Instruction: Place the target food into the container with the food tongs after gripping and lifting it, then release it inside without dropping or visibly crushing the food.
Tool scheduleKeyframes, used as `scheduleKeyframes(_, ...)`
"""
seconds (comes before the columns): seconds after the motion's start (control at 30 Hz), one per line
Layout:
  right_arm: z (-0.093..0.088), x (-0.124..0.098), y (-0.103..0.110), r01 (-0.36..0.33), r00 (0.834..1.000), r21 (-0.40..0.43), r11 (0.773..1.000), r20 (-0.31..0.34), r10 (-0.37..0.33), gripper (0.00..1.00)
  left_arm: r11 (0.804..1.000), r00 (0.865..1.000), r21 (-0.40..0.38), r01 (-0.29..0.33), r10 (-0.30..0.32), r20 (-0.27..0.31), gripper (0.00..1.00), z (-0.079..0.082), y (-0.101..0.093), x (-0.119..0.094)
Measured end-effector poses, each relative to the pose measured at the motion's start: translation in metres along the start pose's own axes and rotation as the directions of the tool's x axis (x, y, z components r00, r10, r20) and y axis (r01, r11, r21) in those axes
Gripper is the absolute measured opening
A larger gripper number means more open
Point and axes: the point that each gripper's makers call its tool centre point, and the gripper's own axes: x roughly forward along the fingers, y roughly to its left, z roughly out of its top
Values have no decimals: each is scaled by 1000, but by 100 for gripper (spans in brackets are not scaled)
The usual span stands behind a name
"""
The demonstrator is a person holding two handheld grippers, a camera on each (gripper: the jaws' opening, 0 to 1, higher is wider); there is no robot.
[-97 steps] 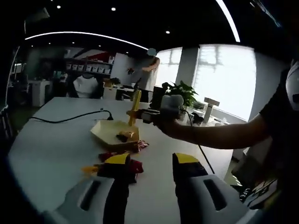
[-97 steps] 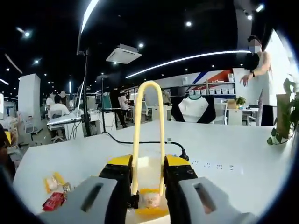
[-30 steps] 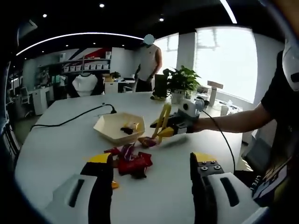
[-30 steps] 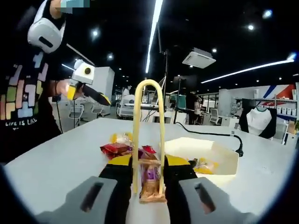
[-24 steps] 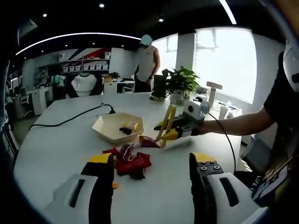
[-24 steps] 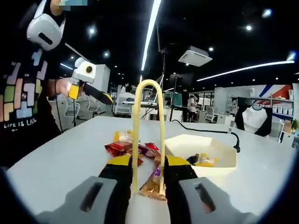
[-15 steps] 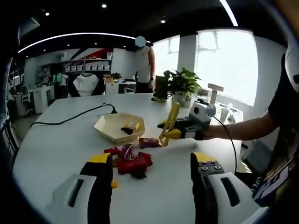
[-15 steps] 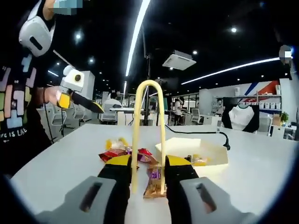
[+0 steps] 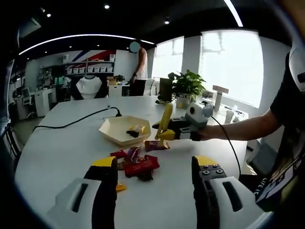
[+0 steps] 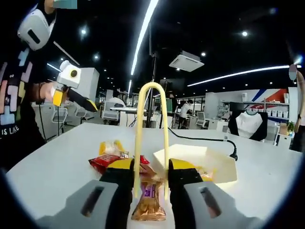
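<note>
Currently right tongs (image 10: 150, 191) pinch the yellow food tongs (image 10: 151, 138) around a brown snack (image 10: 148, 205) just off the tabletop (image 10: 57, 157) near the container (image 10: 200, 160); left tongs (image 9: 152, 176) gape empty; keep squeeze light, lift clear.

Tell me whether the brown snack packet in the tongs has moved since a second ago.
Yes. In the left gripper view the brown snack packet, then resting beside the container, now hangs off the table.
</note>
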Motion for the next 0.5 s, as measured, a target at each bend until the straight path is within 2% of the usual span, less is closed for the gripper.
scheduleKeyframes(0.17, -13, 5, 3, -15, 999, 7, 1000, -45, 15, 25, 1000, 1000, -2, -4, 4, 3, 66, 0, 2, -1)
scheduleKeyframes(0.37, -11, 2, 5, -10, 999, 29, 1000, -32, 11, 22, 1000, 1000, -7, -9, 9, 1, 65, -2, 4, -1)
scheduleKeyframes(0.43, -13, 1, 5, -1, 999, 61, 998, -44, 3, 20, 1000, 1000, -8, -10, 10, 1, 65, -2, 4, -1)
scheduleKeyframes(0.47, -15, -2, 1, 47, 997, 144, 988, -65, -39, 19, 1000, 1000, -8, -11, 11, 2, 65, -2, 5, -1)
scheduleKeyframes(0.5, -15, -2, 1, 51, 997, 148, 988, -66, -42, 17, 1000, 1000, -7, -10, 10, 2, 65, -2, 4, -1)
